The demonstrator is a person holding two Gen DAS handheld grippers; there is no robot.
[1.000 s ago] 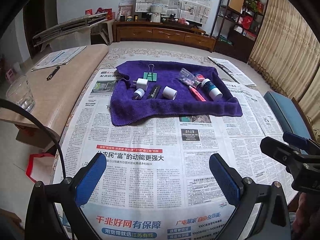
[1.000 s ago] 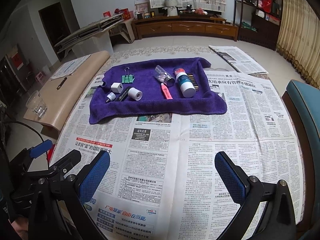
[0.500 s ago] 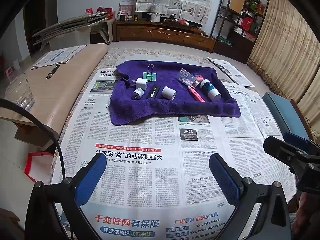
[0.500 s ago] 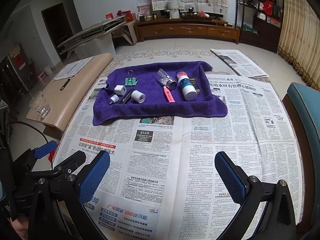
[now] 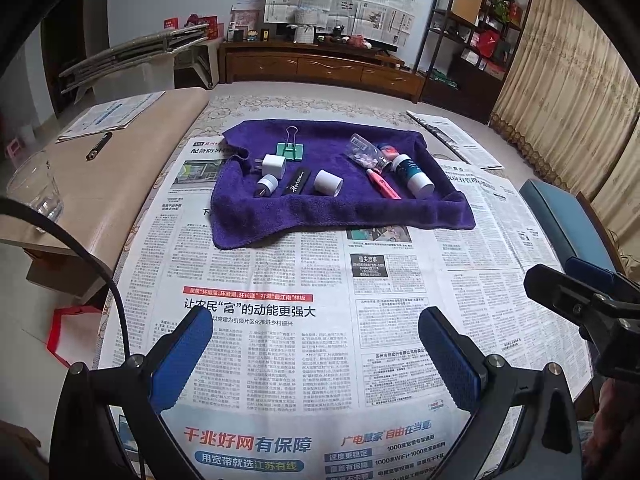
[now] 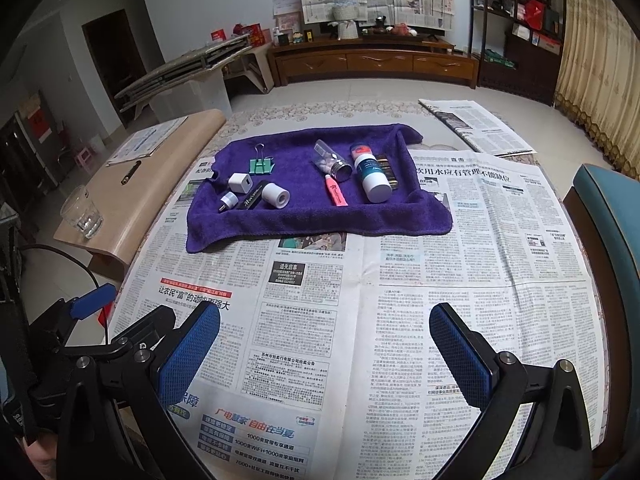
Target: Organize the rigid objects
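Both grippers hover low over the newspaper-covered desk (image 6: 440, 264), well short of the purple towel (image 6: 304, 216), pointing fwd toward it. Left gripper (image 5: 316, 354): jaws spread wide, blue pads facing each other, nothing btwn them but newsprint. Right gripper (image 6: 325, 354): same pose, jaws wide, nothing held. In the left wrist view the right gripper's side shows at the right edge; in the right wrist view the left gripper sits at lower left, so the two are side by side, level w/ each other.

Towel lies on the far half of the desk and carries all the task items:
- green binder clip (image 6: 262, 165), at towel's far-left area.
- white charger plug (image 6: 240, 182), just nearer than the clip.
- small white-capped tube (image 6: 228, 201), near towel's left front.
- black stick (image 6: 252, 196), just right of that tube.
- white roll (image 6: 276, 196), just right of the stick.
- pink highlighter (image 6: 335, 195), towel centre-right.
- clear vial (image 6: 332, 161), lying down, at the highlighter's far end.
- white-and-blue bottle (image 6: 372, 178), lying down, right of the vial.
- dark flat box (image 6: 387, 170), touching the bottle's right side.

Left of the towel, off the desk: a side bench w/ a drinking glass (image 6: 82, 212).
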